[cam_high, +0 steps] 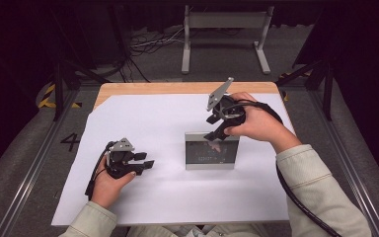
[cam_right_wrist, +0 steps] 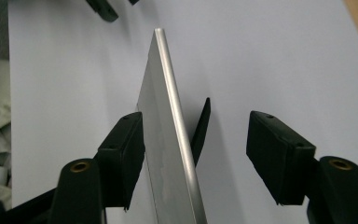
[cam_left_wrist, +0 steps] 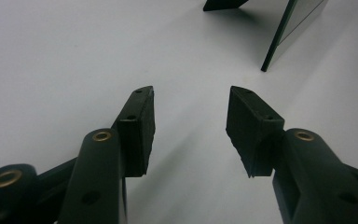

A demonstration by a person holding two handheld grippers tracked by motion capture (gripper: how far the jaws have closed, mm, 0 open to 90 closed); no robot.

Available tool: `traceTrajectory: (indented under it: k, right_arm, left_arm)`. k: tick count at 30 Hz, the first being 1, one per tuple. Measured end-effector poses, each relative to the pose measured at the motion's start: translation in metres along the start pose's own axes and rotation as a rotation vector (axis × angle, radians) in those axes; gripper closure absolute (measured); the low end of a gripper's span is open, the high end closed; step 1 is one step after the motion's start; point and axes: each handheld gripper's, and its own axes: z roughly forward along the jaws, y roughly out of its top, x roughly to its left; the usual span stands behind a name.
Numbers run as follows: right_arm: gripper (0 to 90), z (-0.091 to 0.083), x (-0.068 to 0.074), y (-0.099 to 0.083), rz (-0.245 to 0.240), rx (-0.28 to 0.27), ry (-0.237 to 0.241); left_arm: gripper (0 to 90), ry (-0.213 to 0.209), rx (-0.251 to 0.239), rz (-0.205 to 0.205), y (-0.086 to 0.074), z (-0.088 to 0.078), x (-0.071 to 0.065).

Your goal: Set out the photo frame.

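A: What is the left claw (cam_high: 145, 164) doing?
B: Resting on the white surface (cam_high: 143, 123), jaws standing apart, gripping nothing.
A: And the right claw (cam_high: 216, 129)?
B: Hovering over the upright frame (cam_high: 212, 152), jaws apart around its top edge.

White paper sheet (cam_high: 143, 123) on wood table (cam_high: 177, 88) — grey metal stand (cam_high: 225, 22), cables (cam_high: 150, 42) behind.

Open right claw (cam_right_wrist: 196, 154) straddles the upright silver picture frame's (cam_right_wrist: 168, 140) top edge above the white surface (cam_right_wrist: 270, 60).
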Motion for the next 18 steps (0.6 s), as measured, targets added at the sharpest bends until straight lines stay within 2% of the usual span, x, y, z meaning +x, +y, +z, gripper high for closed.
traceTrajectory:
  k: [5, 8, 11, 18]
  right_arm:
    - [32.8, -0.016, 0.007, -0.012, 0.04, -0.071, -0.054]
    - [26.5, -0.026, 0.011, -0.021, 0.084, -0.144, -0.087]
    - [24.7, -0.04, 0.015, -0.031, 0.105, -0.203, -0.122]
    - [22.5, -0.06, 0.02, -0.05, 0.136, -0.24, -0.162]
  left_arm:
    - [48.9, 0.012, -0.016, 0.008, 0.002, -0.002, -0.003]
    - [46.1, 0.024, -0.025, 0.019, 0.002, -0.004, -0.004]
    - [43.2, 0.03, -0.03, 0.018, 0.002, -0.005, -0.005]
    - [33.4, 0.04, -0.05, 0.011, 0.002, -0.007, -0.005]
